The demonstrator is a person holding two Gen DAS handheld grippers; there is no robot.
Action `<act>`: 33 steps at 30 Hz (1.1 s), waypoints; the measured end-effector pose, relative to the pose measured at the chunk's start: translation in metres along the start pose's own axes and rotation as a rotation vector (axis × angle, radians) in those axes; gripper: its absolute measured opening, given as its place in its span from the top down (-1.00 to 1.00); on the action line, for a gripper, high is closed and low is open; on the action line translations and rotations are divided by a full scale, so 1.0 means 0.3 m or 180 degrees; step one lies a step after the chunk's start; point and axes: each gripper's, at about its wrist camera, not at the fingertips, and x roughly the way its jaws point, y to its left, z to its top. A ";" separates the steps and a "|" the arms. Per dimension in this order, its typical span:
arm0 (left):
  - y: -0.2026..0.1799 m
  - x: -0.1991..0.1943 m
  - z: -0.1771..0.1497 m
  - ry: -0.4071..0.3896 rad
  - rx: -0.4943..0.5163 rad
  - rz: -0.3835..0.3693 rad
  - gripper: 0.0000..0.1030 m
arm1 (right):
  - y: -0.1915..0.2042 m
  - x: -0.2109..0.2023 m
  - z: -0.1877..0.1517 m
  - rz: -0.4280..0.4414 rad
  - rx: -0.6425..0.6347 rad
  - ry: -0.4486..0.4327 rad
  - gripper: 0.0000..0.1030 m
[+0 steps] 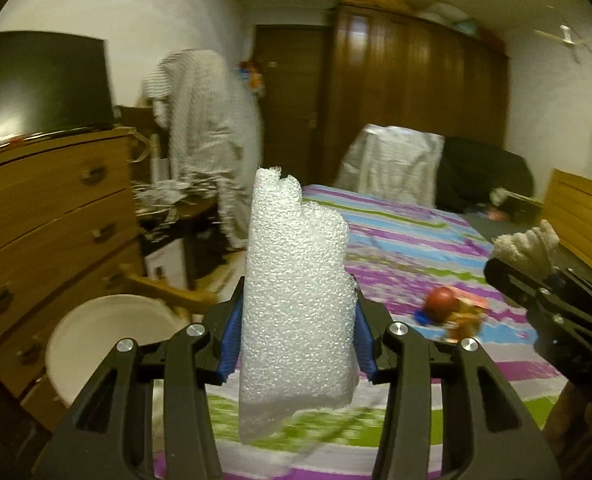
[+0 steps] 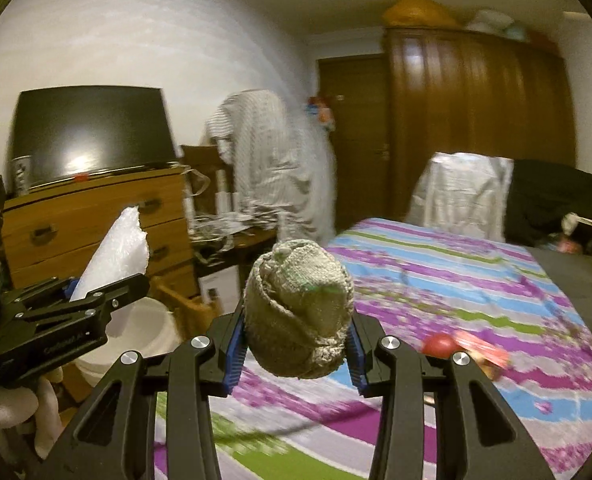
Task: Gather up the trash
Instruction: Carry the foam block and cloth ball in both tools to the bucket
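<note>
Foam (image 1: 296, 300) and sock (image 2: 298, 314) (both gripped).

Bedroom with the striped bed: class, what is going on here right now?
A person is clearing rubbish with two handheld tools. The left claw grips a white foam block; the right claw grips a balled-up knitted rag. Both are held above the striped bed, near a white bucket beside it.

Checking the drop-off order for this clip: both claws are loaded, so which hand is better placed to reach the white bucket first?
Probably left. The left claw, shut on the foam piece, is nearer the white bucket. The right claw, holding the rolled cloth, is over the bed, farther away.
</note>
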 end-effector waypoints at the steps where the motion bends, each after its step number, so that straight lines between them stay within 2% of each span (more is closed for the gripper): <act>1: 0.051 0.000 0.009 0.0000 -0.0035 0.0087 0.14 | 0.042 0.033 0.018 0.0079 -0.0020 0.0019 0.17; 9: 0.311 0.006 0.045 0.0073 -0.0193 0.0521 0.14 | 0.378 0.267 0.138 0.0532 -0.0227 0.0191 0.17; 19: 0.577 0.056 0.032 0.0324 -0.0356 0.0843 0.14 | 0.684 0.567 0.171 0.0950 -0.0419 0.0595 0.16; 23: 0.665 0.114 0.013 0.0590 -0.0405 0.0825 0.14 | 0.762 0.702 0.174 0.1135 -0.0499 0.0906 0.16; 26: 0.716 0.162 -0.005 0.0813 -0.0415 0.0803 0.14 | 0.819 0.843 0.155 0.1301 -0.0510 0.1334 0.16; 28: 0.745 0.203 -0.016 0.0965 -0.0430 0.0774 0.14 | 0.845 0.927 0.132 0.1345 -0.0535 0.1577 0.16; 33: 0.813 0.288 -0.055 0.1283 -0.0448 0.0726 0.14 | 0.916 1.080 0.069 0.1381 -0.0631 0.1971 0.16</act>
